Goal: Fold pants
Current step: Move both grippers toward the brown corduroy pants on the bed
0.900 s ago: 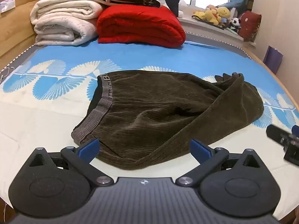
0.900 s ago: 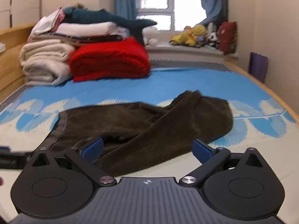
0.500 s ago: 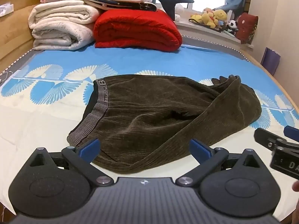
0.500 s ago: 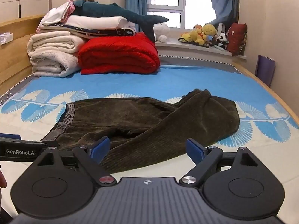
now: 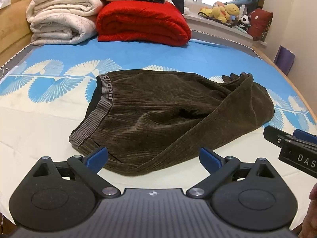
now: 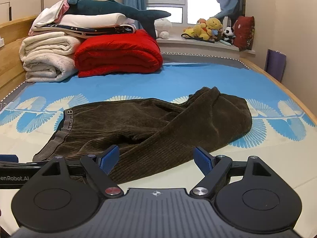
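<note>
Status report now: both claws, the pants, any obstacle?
Left claw open, empty. Right claw open, empty. Pants crumpled on bed, not yet folded. Nothing in the way.

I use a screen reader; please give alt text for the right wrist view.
Dark brown corduroy pants lie rumpled on a blue-patterned bed, just beyond the open right gripper. Folded blankets sit behind.

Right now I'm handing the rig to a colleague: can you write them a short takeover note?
Left gripper: open, holding nothing, at the near edge of the pants.
Right gripper: open, holding nothing, over the near leg fabric.
Pants: lying crumpled on the bed, waistband to the left, legs doubled loosely over at the right.
Done: no neat fold visible.
Left: grasp, flatten and fold the pants.
</note>
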Demonstrator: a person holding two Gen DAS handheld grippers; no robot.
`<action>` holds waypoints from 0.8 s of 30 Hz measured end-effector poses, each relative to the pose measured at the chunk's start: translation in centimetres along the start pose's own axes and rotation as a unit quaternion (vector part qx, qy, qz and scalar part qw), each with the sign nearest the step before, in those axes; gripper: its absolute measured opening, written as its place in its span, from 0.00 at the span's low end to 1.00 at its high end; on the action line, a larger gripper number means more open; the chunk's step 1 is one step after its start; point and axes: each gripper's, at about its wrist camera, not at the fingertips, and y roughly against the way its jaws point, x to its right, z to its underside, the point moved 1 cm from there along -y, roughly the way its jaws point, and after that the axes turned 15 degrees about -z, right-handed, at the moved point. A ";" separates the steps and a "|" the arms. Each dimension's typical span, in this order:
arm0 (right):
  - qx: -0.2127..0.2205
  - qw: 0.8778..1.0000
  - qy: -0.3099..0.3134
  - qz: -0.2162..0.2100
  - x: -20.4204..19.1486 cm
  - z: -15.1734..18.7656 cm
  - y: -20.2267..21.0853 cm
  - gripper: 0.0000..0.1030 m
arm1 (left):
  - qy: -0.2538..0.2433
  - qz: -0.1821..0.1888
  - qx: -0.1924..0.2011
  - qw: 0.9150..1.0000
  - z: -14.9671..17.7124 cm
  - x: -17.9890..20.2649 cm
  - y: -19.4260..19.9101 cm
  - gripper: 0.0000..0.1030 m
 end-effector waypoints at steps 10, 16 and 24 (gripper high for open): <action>0.011 1.000 -0.011 -0.009 0.2 -0.3 0.2 0.78 | -0.016 0.005 0.009 1.000 -0.1 0.5 0.2 0.78; 0.019 1.000 -0.012 -0.012 0.0 -0.6 0.3 0.71 | -0.020 0.007 0.008 1.000 -0.1 0.3 0.3 0.55; 0.018 0.999 0.022 -0.020 -1.1 -0.5 0.2 0.48 | -0.023 0.012 0.002 1.000 -0.2 0.0 0.1 0.46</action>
